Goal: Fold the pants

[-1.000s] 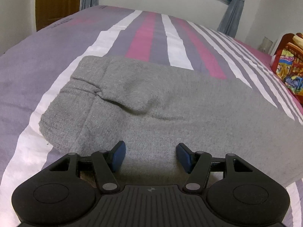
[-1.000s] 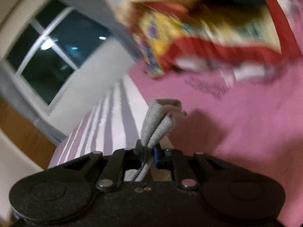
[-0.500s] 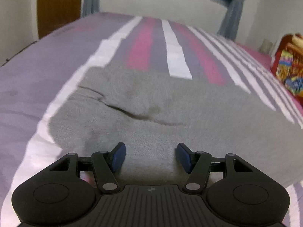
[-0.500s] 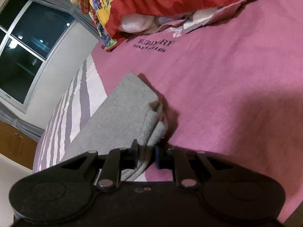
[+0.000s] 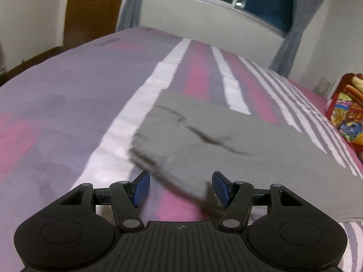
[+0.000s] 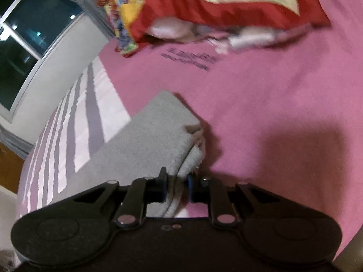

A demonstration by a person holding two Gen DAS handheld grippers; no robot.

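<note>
We see the grey pants (image 5: 261,149) lying flat across the striped bed (image 5: 68,104), one end reaching the pink part near the pillow (image 6: 204,6). Our right gripper (image 6: 177,187) has its jaws narrow, pinching the folded edge of the pants there. Our left gripper (image 5: 180,189) hangs over the other end, jaws half open and empty, a corner of the pants lying below them.

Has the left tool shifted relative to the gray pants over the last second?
Yes. The left tool has slid toward the left edge of the gray pants: earlier both pads were over gray fabric, now its left pad sits over the striped bedsheet.
</note>
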